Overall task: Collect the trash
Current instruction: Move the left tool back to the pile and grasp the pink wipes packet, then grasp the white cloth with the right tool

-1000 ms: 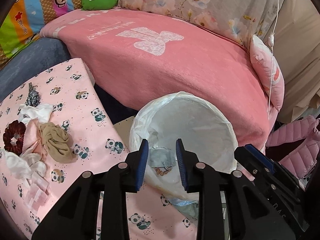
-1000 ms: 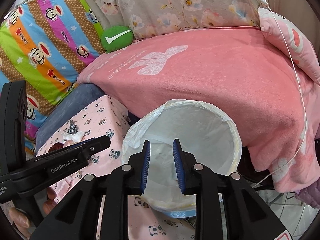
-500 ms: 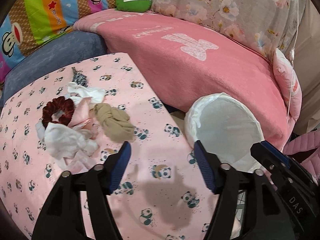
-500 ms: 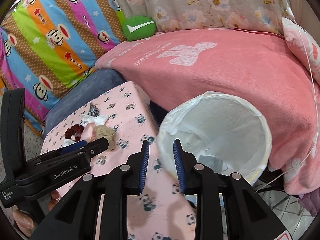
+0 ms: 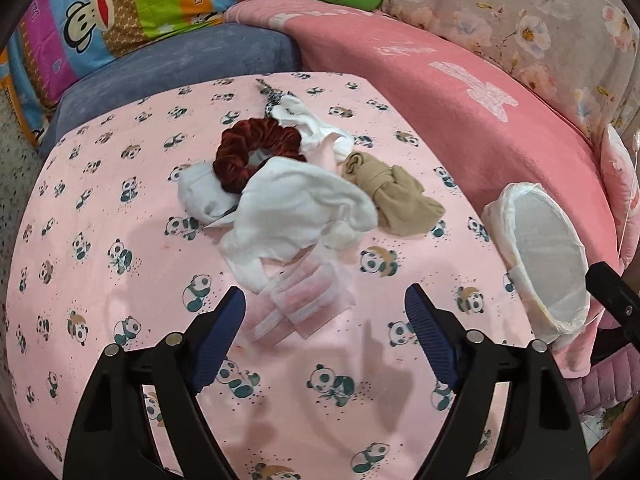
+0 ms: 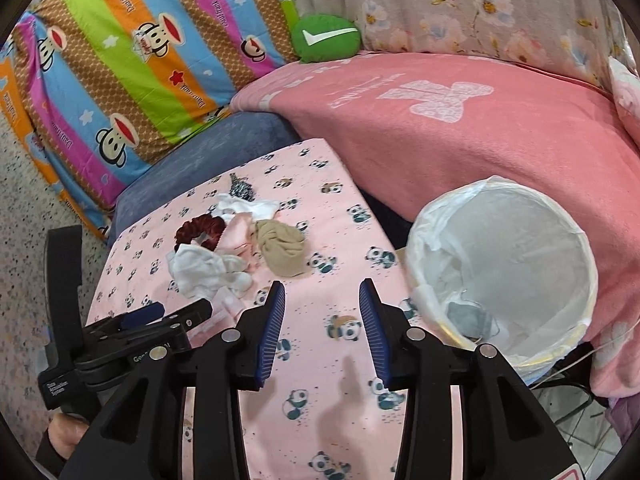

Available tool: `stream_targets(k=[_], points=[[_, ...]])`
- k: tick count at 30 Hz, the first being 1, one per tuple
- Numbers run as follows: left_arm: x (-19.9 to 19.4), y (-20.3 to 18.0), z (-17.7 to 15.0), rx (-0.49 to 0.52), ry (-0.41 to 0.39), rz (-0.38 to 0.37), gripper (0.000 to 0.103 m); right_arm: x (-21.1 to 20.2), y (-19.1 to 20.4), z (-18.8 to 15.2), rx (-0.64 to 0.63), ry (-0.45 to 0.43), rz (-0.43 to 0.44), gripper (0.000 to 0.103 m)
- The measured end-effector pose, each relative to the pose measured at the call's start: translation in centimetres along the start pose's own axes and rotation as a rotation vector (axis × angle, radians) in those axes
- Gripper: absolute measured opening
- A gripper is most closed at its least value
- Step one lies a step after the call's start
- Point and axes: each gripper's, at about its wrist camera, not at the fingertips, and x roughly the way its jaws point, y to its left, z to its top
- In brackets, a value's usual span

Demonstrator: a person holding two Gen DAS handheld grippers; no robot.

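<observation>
both grippers swung from bin [image 6: 504, 276] to scrunchie [image 5: 256, 148], rags

The cloth [image 5: 120, 280] is pale pink with small pandas; on it, toward its far edge, lie a dark red scrunchie [image 5: 256, 148], white rags [image 5: 296, 208], a tan sock [image 5: 396, 196] and a clear pink-striped wrapper [image 5: 308, 300]. Past its right edge the bin [image 6: 500, 264] has a white liner and the blanket [image 6: 480, 132] is salmon pink with a pale print. Behind are a rainbow-striped monkey pillow [image 6: 140, 60], a green cushion [image 6: 326, 38] with a white tick, and a grey floral sheet [image 6: 460, 4].
</observation>
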Motion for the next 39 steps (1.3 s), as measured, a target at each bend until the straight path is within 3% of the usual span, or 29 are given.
stream_targets(k=[11, 13, 17, 19, 20, 21, 30, 39], points=[[3.6, 2.9, -0.8, -0.035, 0.088, 0.001, 0.077, 2.5, 3.4, -0.5, -0.05, 0.053, 0.007, 0.041], [4.1, 3.2, -0.8, -0.048, 0.099, -0.023, 0.072, 3.0, 3.9, -0.6, -0.058, 0.063, 0.008, 0.041], [4.4, 3.0, -0.9, -0.047, 0.116, -0.059, 0.059, 3.8, 4.5, -0.7, -0.068, 0.078, 0.011, 0.041], [4.4, 2.7, -1.1, -0.039, 0.121, -0.101, 0.039, 4.1, 4.7, -0.8, -0.069, 0.085, 0.013, 0.041], [4.3, 2.6, -1.2, -0.044, 0.13, -0.134, 0.025, 4.3, 4.8, -0.8, -0.07, 0.088, 0.014, 0.041], [4.2, 2.5, -1.3, -0.047, 0.134, -0.164, 0.018, 4.4, 4.8, -0.8, -0.069, 0.091, 0.016, 0.041], [-0.3, 2.2, -1.7, -0.046, 0.071, -0.21, 0.016, 4.9, 6.0, -1.0, -0.082, 0.107, 0.037, 0.041], [-4.8, 6.3, 0.3, -0.117, -0.047, -0.085, 0.016, 6.7, 9.8, -0.1, -0.144, 0.109, 0.089, 0.041]])
